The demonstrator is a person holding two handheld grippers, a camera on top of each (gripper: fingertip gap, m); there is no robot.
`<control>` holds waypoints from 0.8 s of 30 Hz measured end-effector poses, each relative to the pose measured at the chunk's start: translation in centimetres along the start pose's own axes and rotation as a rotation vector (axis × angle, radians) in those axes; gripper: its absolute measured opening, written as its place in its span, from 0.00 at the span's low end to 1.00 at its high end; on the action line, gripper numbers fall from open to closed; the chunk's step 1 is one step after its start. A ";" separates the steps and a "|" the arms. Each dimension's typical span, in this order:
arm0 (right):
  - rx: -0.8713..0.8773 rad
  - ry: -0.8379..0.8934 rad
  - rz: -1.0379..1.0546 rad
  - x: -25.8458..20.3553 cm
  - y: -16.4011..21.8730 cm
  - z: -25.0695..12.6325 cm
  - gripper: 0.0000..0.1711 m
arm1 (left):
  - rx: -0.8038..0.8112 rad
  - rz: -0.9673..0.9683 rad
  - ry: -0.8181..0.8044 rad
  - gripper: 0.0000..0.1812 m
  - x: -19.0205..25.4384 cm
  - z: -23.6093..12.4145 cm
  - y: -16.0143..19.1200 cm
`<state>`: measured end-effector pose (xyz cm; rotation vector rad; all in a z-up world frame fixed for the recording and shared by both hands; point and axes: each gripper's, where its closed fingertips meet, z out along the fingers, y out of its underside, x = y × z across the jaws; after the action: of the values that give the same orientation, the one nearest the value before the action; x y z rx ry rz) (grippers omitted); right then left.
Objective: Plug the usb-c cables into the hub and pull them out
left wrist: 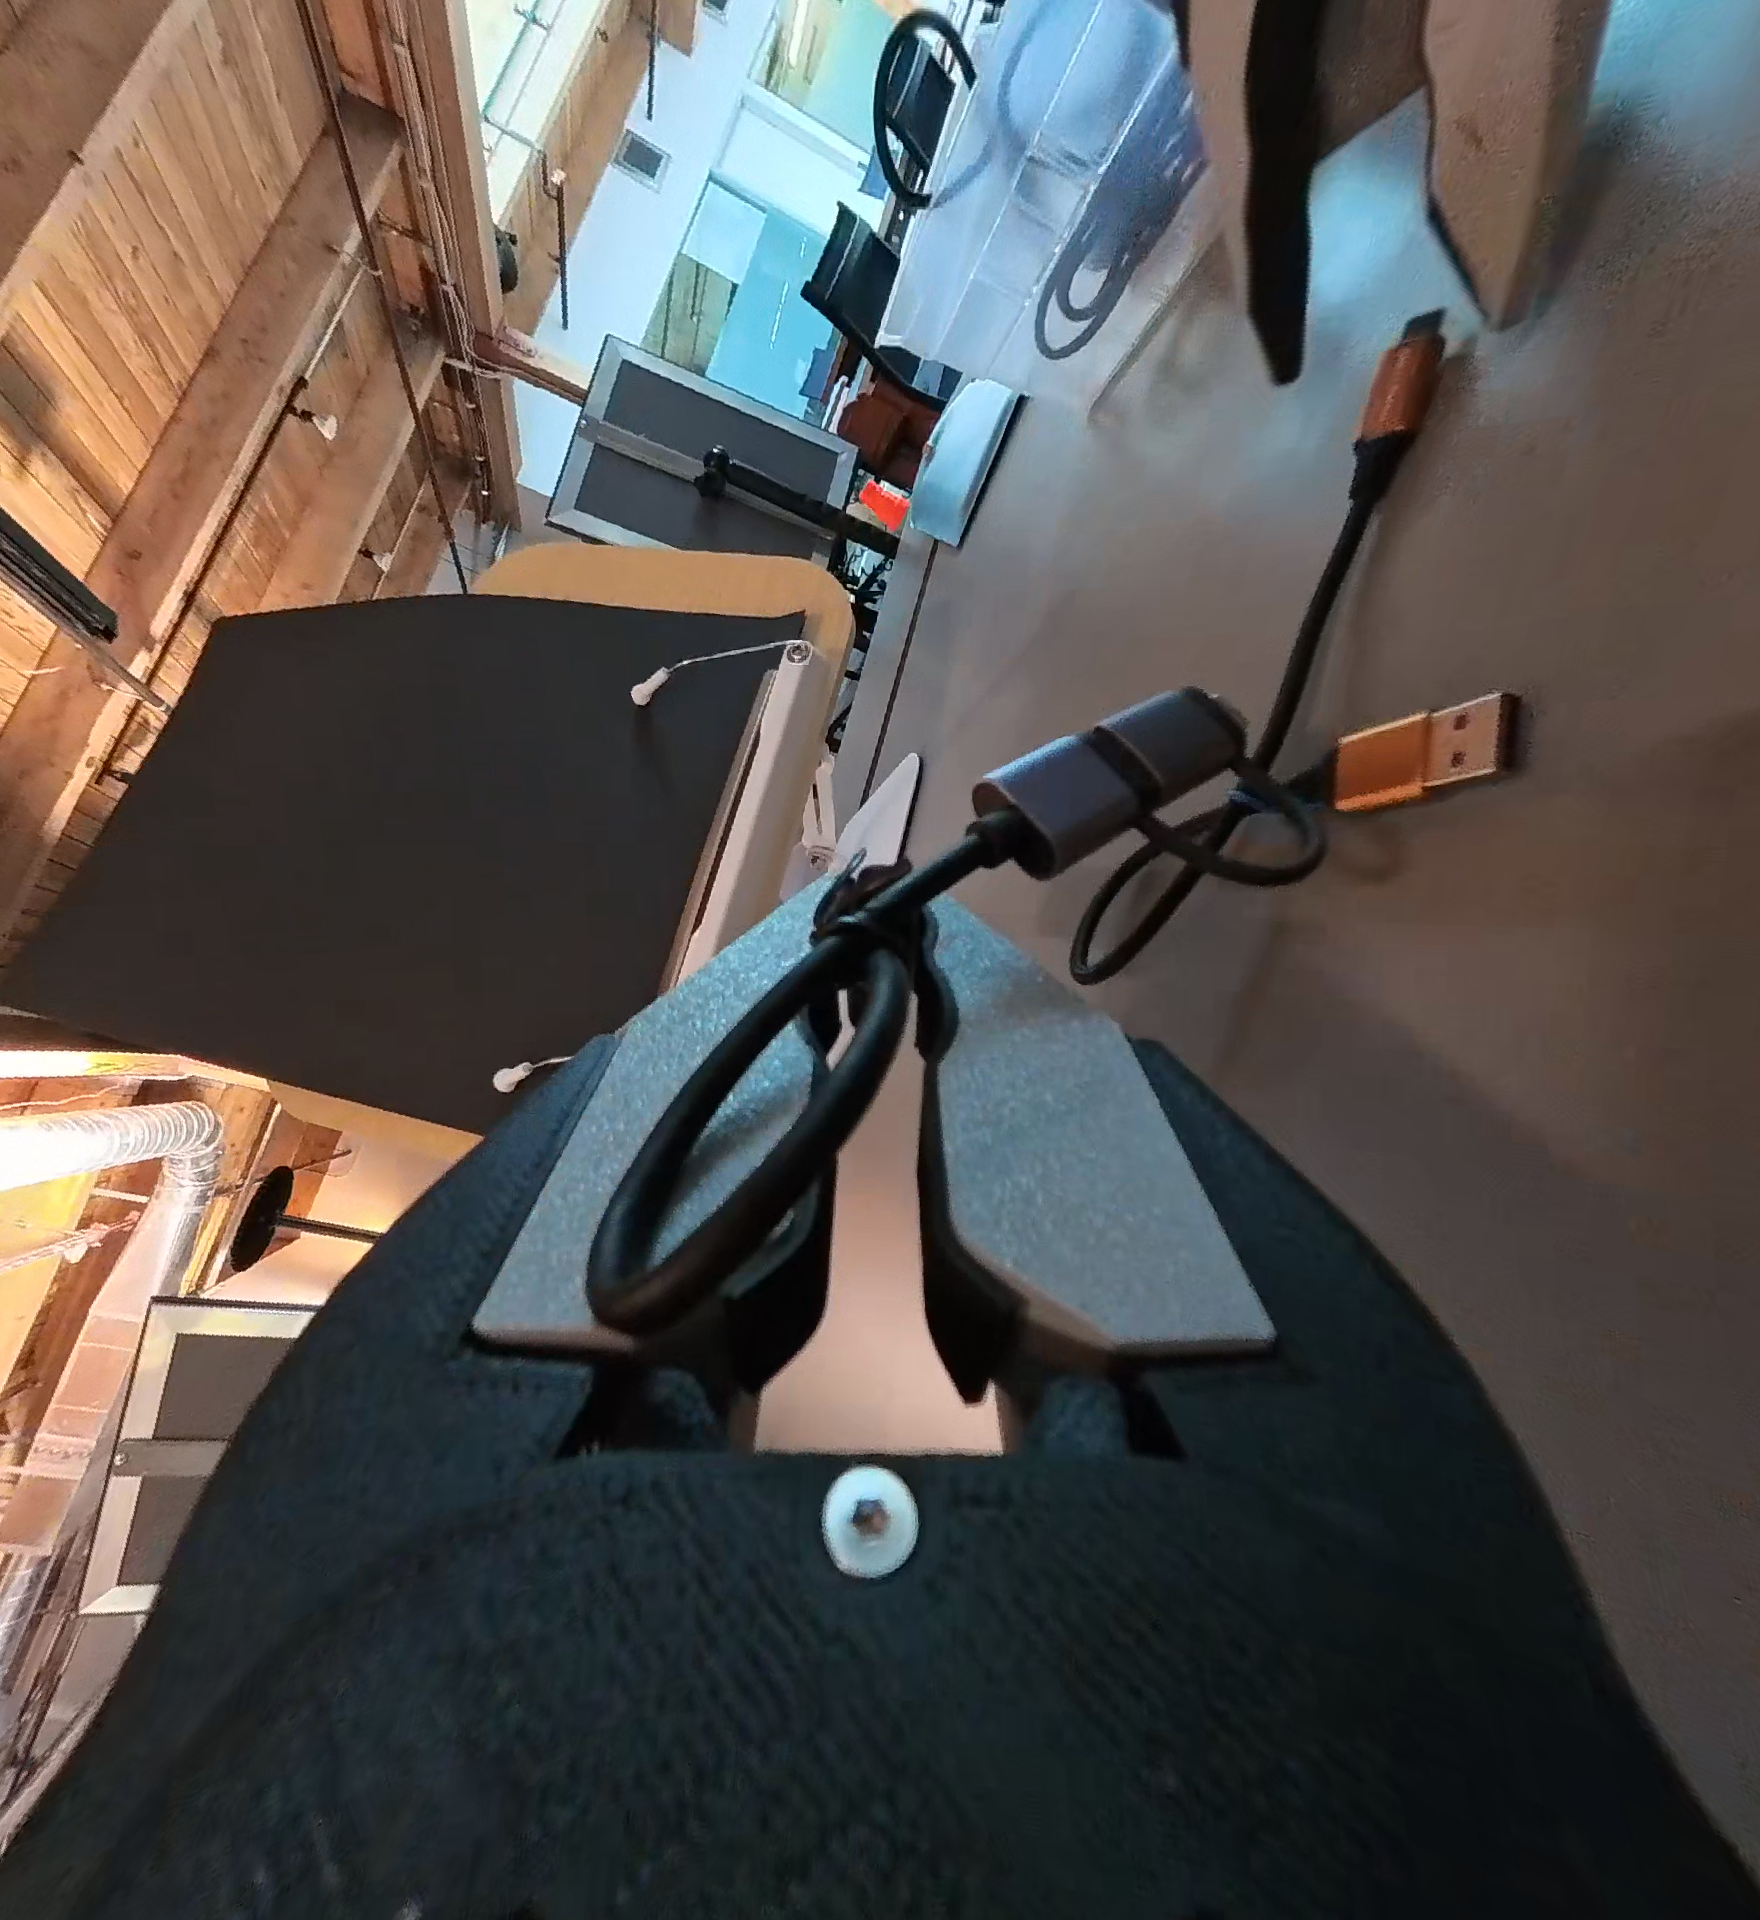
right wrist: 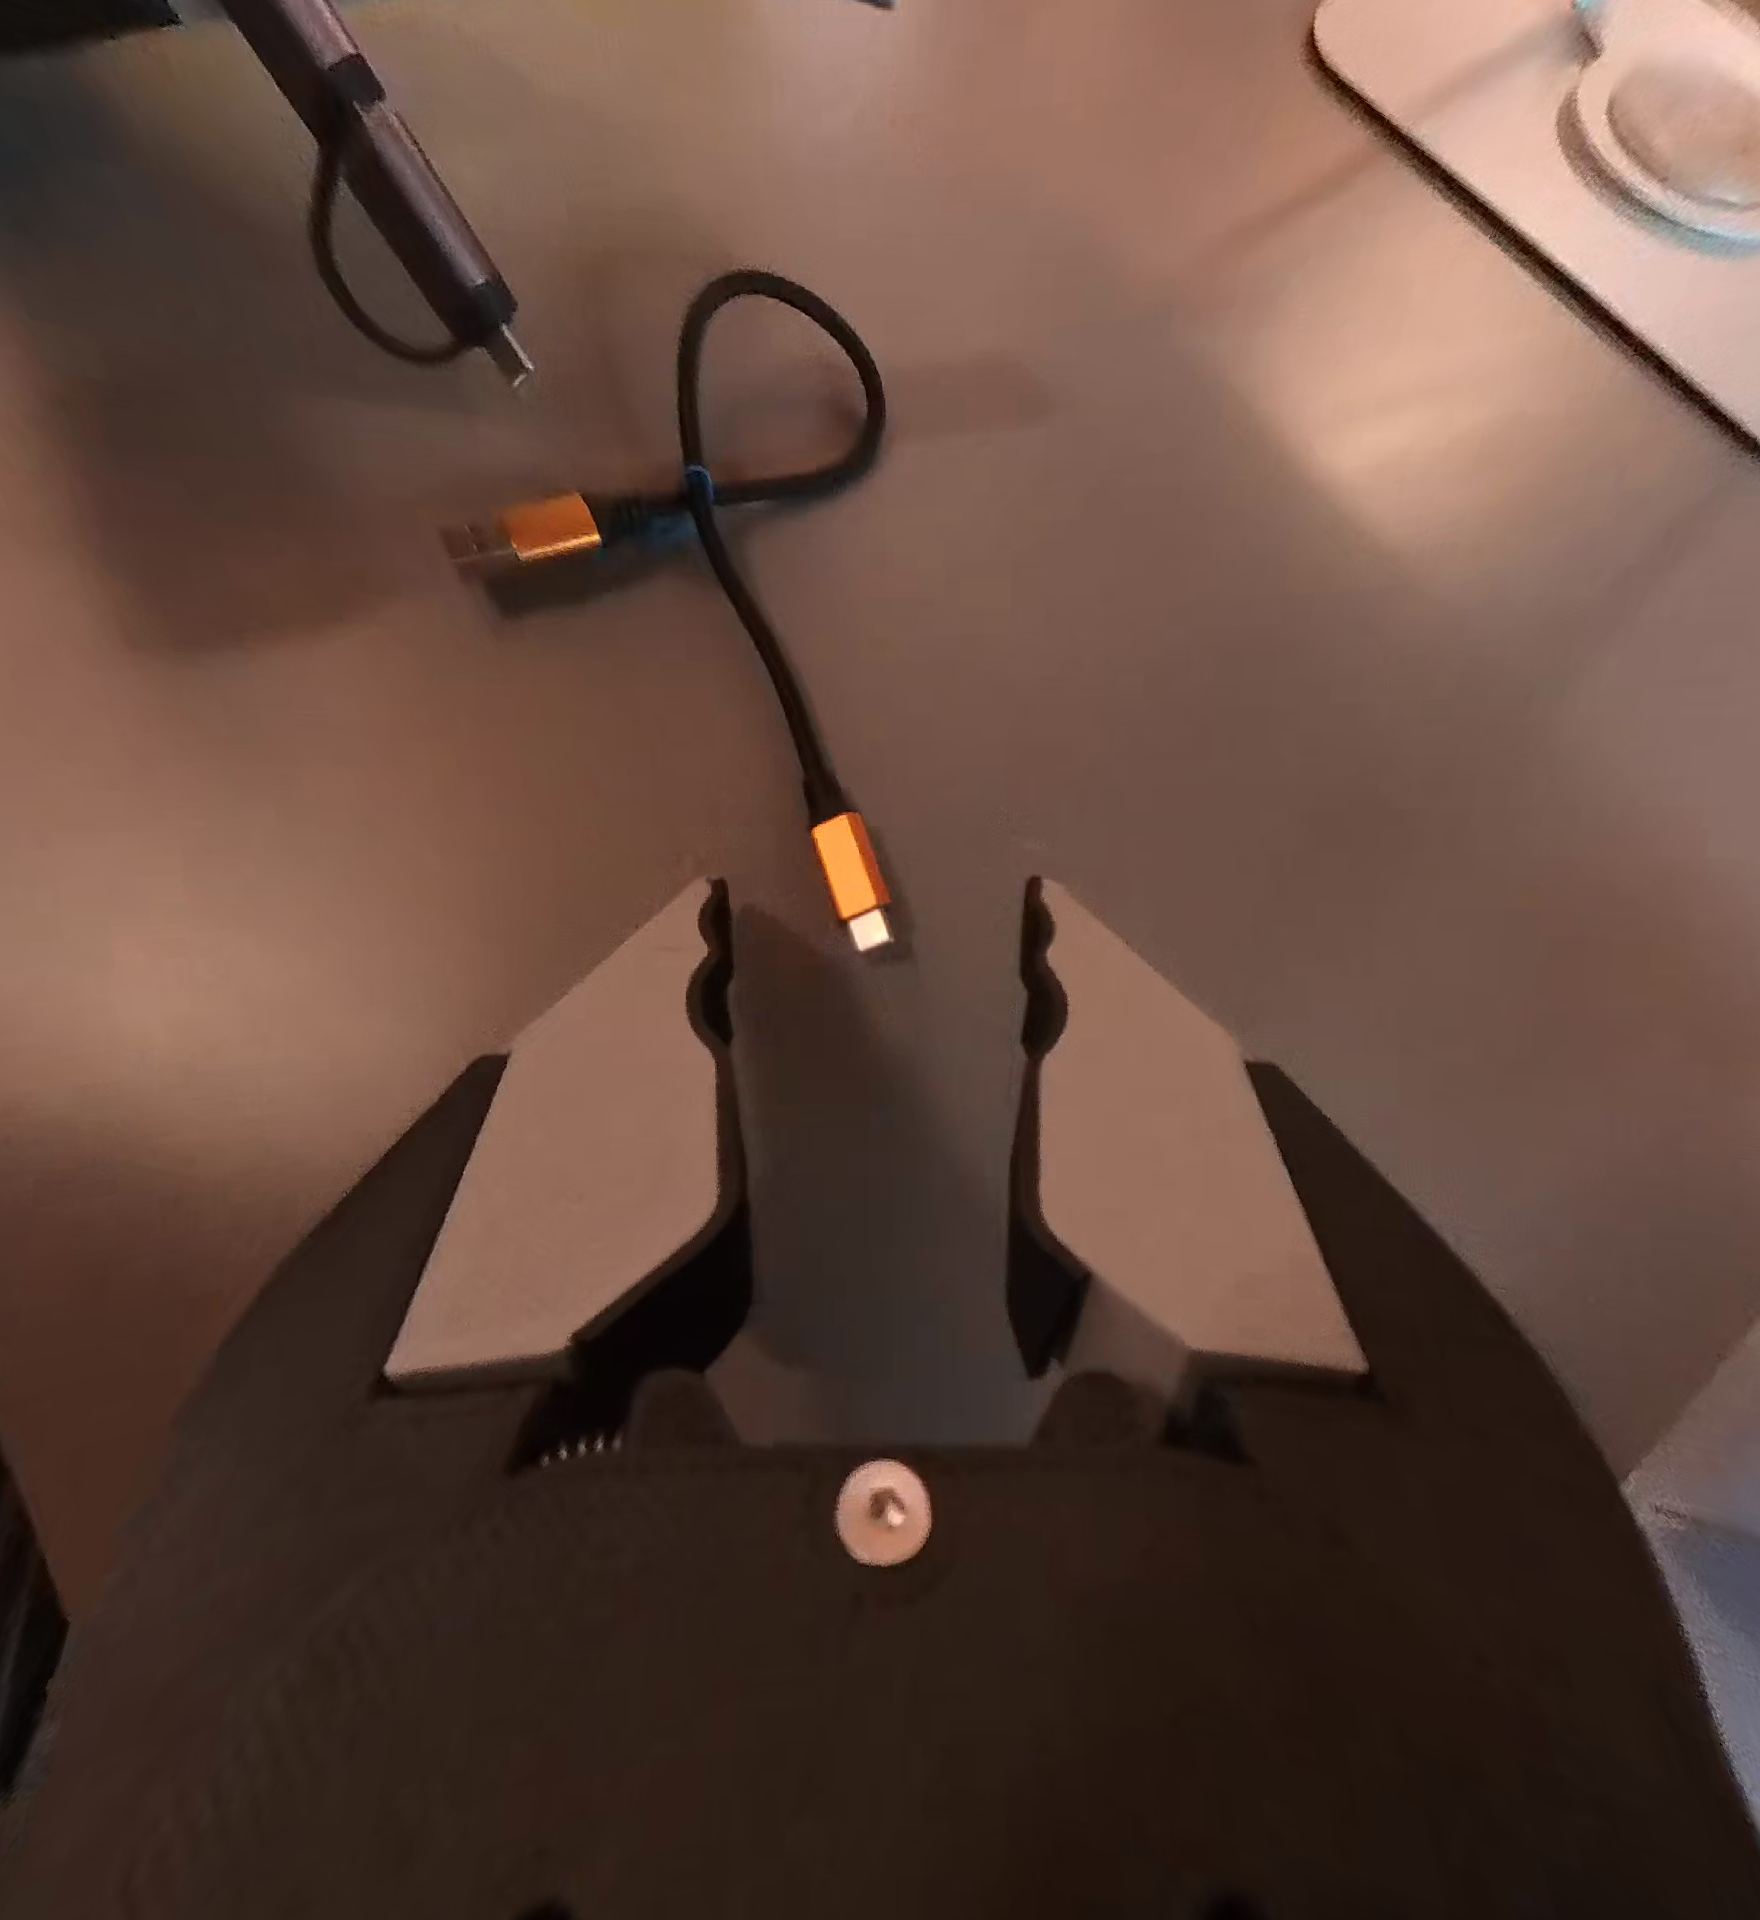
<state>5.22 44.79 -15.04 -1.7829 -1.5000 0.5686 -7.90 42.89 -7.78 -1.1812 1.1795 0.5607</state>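
My left gripper (left wrist: 891, 925) is shut on a looped black cable (left wrist: 710, 1143), held off the table. Its grey plug (left wrist: 1104, 774) sticks out past the fingertips; in the right wrist view the plug (right wrist: 419, 229) hangs at the upper left. An orange-ended cable (right wrist: 751, 623) lies on the grey table (right wrist: 1271, 779), with a flat orange plug (right wrist: 543, 530) at the left and a small orange usb-c plug (right wrist: 848, 868) nearer me. My right gripper (right wrist: 876, 904) is open and empty, its fingertips on either side of the usb-c plug. No hub is in view.
A pale flat base with a round dish shape (right wrist: 1634, 187) lies at the table's far right. In the left wrist view the right gripper's fingers (left wrist: 1499, 187) hang over the orange usb-c plug (left wrist: 1401, 390). Chairs and desks (left wrist: 388, 831) stand beyond the table edge.
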 end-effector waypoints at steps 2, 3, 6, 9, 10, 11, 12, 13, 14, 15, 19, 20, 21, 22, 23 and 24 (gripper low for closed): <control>-0.026 -0.003 0.011 0.2 0.4 0.2 0.28 | -0.002 0.002 0.004 0.04 0.1 0.0 0.0; -0.045 -0.024 0.018 0.1 0.6 0.4 0.23 | -0.005 0.002 0.007 0.04 0.2 0.0 0.1; -0.063 -0.125 0.026 -0.6 0.4 0.8 0.10 | -0.017 0.008 0.007 0.04 0.3 0.0 0.3; -0.120 -0.189 0.101 -0.2 0.5 -0.1 0.05 | -0.039 0.003 -0.014 0.04 -0.2 0.0 0.8; -0.129 -0.189 0.122 0.0 0.2 -1.0 0.05 | -0.049 -0.006 -0.027 0.04 -0.5 0.0 1.0; -0.136 -0.166 0.136 0.6 -0.3 -2.1 0.05 | -0.056 -0.018 -0.041 0.04 -0.9 -0.1 1.2; -0.139 -0.139 0.145 1.0 -1.1 -3.5 0.05 | -0.065 -0.031 -0.054 0.04 -1.3 -0.1 1.4; -0.154 -0.113 0.148 1.2 -2.0 -5.1 0.05 | -0.072 -0.041 -0.066 0.04 -1.6 -0.2 1.6; -0.188 -0.084 0.143 1.3 -2.7 -6.6 0.05 | -0.078 -0.047 -0.079 0.04 -1.9 -0.2 1.7; -0.231 -0.049 0.124 1.4 -3.4 -8.0 0.05 | -0.082 -0.048 -0.092 0.04 -2.3 -0.3 1.8; -0.437 0.153 -0.048 2.3 -6.7 -11.7 0.05 | -0.039 -0.031 -0.103 0.04 -2.4 -0.5 0.8; -0.485 0.177 -0.085 2.3 -7.6 -11.8 0.05 | -0.028 -0.023 -0.098 0.04 -2.2 -0.5 0.5; -0.529 0.174 -0.113 1.9 -8.3 -11.4 0.05 | -0.022 -0.014 -0.089 0.04 -1.9 -0.5 0.3; -0.566 0.151 -0.134 1.3 -8.9 -10.4 0.04 | -0.018 -0.006 -0.080 0.04 -1.7 -0.5 0.2; -0.594 0.117 -0.150 0.5 -9.3 -8.8 0.04 | -0.013 0.000 -0.071 0.04 -1.4 -0.5 0.1; -0.614 0.077 -0.161 -0.4 -9.5 -6.9 0.04 | -0.007 0.003 -0.062 0.04 -1.1 -0.5 0.0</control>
<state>4.06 43.26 -3.48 -2.0669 -1.8727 -0.0593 -8.46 42.68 -6.70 -1.1599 1.1279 0.5997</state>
